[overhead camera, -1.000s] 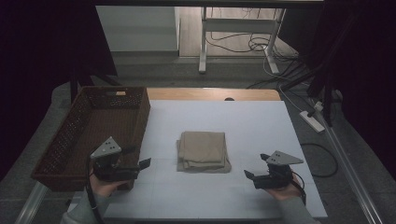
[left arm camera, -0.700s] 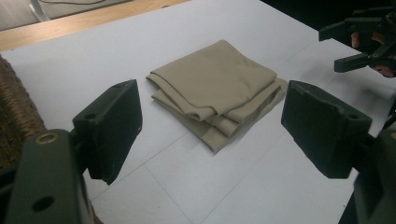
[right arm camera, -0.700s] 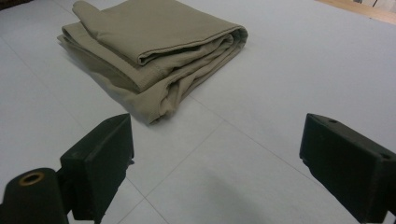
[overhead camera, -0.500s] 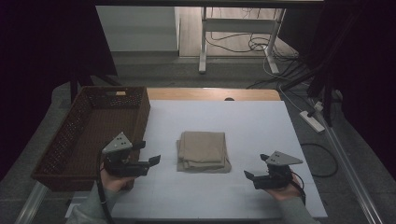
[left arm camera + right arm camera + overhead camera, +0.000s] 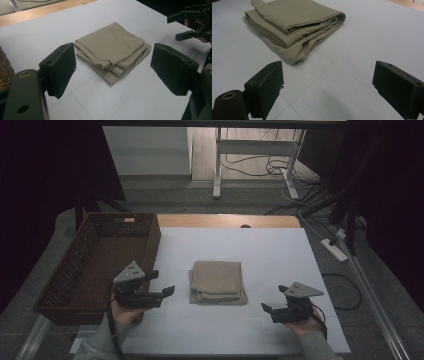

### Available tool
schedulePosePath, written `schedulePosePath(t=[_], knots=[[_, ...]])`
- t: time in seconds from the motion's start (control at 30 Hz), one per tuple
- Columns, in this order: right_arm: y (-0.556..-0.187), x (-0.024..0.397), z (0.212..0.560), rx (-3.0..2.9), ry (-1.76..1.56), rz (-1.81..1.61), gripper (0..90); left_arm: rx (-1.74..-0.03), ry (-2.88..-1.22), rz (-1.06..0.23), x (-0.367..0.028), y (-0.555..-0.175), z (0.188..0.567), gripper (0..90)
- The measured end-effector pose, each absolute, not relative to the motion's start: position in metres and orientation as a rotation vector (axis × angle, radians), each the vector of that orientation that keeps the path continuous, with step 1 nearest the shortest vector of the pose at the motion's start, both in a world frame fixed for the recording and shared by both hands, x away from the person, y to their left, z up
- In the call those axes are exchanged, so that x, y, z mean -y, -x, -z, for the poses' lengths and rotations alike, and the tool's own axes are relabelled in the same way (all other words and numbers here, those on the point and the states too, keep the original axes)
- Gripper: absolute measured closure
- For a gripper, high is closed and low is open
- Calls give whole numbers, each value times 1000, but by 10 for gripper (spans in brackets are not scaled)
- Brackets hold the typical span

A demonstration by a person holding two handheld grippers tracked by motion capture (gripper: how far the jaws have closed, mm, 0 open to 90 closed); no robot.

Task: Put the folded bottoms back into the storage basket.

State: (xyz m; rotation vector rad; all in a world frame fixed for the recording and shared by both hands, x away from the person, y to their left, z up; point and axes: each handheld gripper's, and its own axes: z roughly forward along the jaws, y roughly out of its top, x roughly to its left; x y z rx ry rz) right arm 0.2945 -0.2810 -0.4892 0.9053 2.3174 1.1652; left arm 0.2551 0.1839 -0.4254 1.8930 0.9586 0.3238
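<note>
Nothing had been picked up yet: the folded cloth (image 5: 218,282) lay untouched mid-desk, the basket (image 5: 100,260) at the left edge stood empty, and the left claw (image 5: 162,282) and right claw (image 5: 274,298) hung wide open on either side of it.

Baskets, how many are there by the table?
1. The brown basket sits at the table's left edge, beside the left gripper and left of the folded cloth. Its inside looks empty, though it's dim.
</note>
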Motion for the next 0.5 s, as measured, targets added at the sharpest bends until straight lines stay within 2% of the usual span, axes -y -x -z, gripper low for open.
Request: schedulePosePath(t=[0.5], knots=[[-295, 281, 490, -2319, -907, -1169, 100, -933, -1906, -318, -160, -272, 423, 198]])
